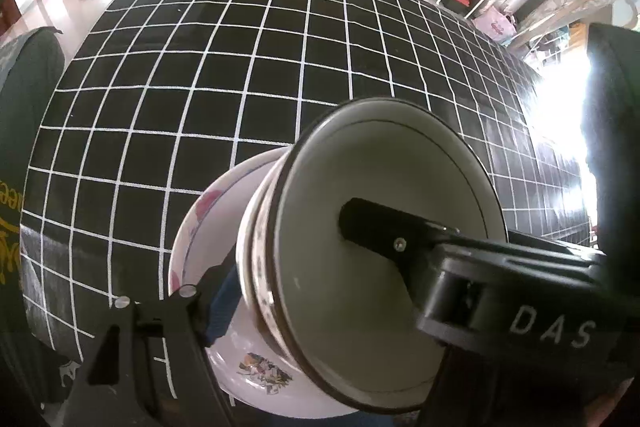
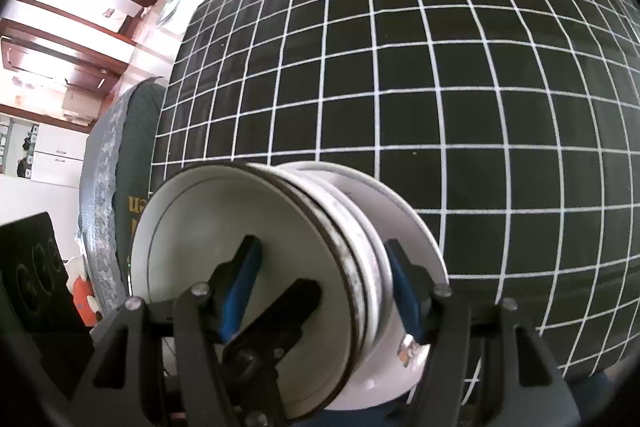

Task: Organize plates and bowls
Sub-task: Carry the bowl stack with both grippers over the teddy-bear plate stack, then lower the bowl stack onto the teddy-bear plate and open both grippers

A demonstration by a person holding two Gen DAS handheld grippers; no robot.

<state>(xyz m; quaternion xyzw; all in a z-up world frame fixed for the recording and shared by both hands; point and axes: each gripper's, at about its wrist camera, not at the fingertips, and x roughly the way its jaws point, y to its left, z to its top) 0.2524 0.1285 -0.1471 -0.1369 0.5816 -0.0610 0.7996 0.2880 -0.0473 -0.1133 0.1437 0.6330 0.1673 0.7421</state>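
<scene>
Both claws clenched on same stack of bowls (image 1: 360,267): left gripper (image 1: 280,267), right gripper (image 2: 320,287). Stack tipped sideways over grid mat (image 2: 440,67), probably for carrying together.

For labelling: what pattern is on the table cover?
Black with a white grid; clearest in the right wrist view.

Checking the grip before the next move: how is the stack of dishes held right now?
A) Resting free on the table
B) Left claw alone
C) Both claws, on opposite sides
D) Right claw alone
C: the right claw straddles the stack of dishes, and the left claw clamps the same stack from the other side, above the grid table.
</scene>
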